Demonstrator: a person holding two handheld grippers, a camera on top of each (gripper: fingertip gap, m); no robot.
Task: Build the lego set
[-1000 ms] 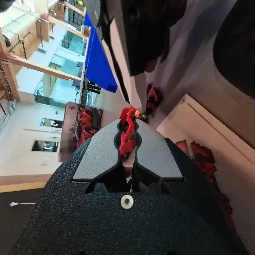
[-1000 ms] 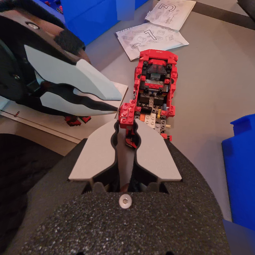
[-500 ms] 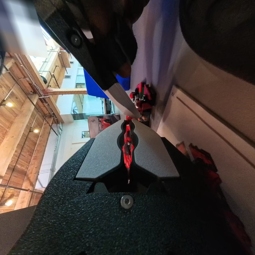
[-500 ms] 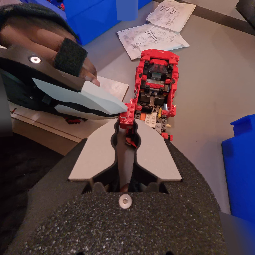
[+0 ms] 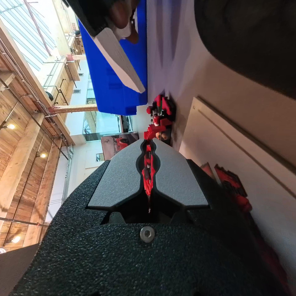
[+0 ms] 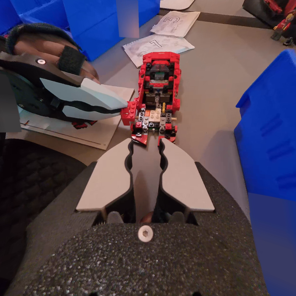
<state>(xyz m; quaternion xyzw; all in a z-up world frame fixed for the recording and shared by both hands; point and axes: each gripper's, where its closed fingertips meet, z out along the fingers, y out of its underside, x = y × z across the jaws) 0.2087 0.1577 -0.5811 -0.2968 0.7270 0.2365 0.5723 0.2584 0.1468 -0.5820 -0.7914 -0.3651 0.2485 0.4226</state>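
Note:
A partly built red lego car (image 6: pixel 158 89) lies on the grey table with its nose toward my right gripper; it also shows in the left wrist view (image 5: pixel 160 112). My left gripper (image 5: pixel 149 141) is shut on a red wheel-arch piece (image 5: pixel 148 169). In the right wrist view it (image 6: pixel 124 108) reaches in from the left and holds that piece (image 6: pixel 129 112) against the car's left side, by the front axle. My right gripper (image 6: pixel 145 142) is open and empty, just short of the car's nose. One of its fingers (image 5: pixel 120 64) shows above in the left wrist view.
Blue bins stand at the right (image 6: pixel 269 128) and back left (image 6: pixel 96 24). Numbered paper bags (image 6: pixel 160 44) lie behind the car. An open instruction booklet (image 6: pixel 80 133) lies under my left gripper. A minifigure (image 6: pixel 281 27) stands far right. Some 6 cm of space lies between my two pairs of fingers. The minifigure (image 6: pixel 281 27) is about equally far from each gripper, around 35 cm.
My left gripper shut on the red piece. My right gripper let go of it, opened and drew back from the car. The piece now sits at the car's left side.

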